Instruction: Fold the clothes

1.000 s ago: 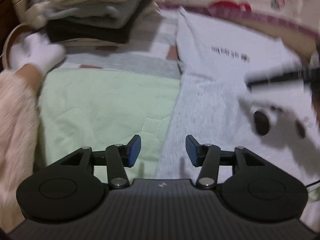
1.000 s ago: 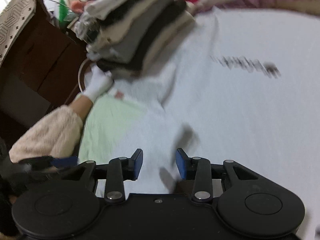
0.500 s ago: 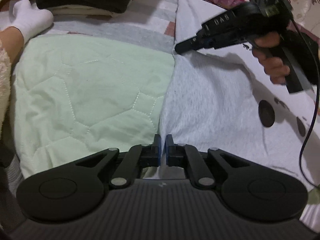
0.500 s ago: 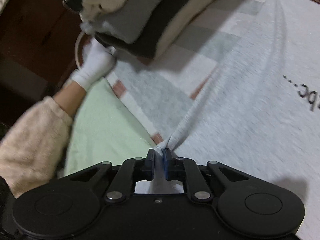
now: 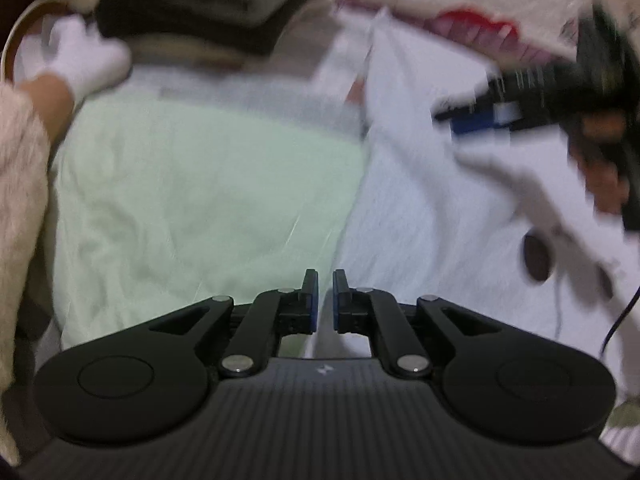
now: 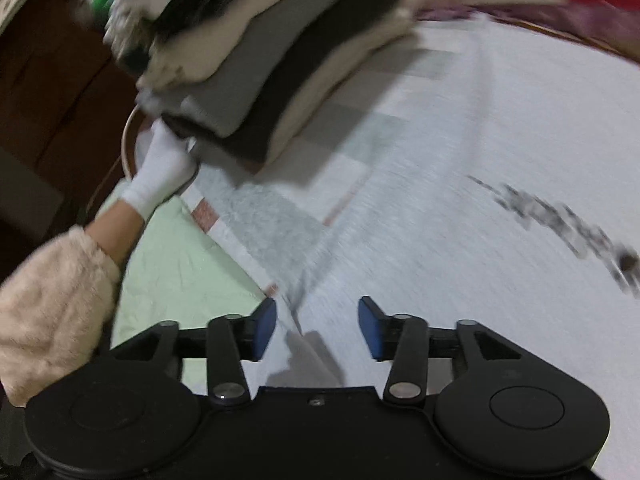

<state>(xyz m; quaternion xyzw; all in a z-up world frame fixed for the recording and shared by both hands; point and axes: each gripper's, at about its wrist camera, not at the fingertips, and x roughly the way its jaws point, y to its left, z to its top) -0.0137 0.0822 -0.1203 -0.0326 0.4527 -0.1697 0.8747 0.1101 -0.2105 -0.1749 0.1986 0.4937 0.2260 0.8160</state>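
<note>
Pale grey garment (image 6: 460, 240) with black lettering; mint-green quilted pad (image 5: 200, 200); white sock (image 6: 164, 168)

From your right wrist view, the spread garment (image 6: 460, 220) fills 12 to 3 o'clock, its edge running down between your gripper's fingers. The folded stack (image 6: 260, 72) sits at 11 o'clock, behind the garment's left edge. The quilted pad (image 6: 180, 272) lies at 9 o'clock, left of the garment. A socked foot (image 6: 164, 168) rests at 10 o'clock, touching the stack's near corner, just behind the pad.
</note>
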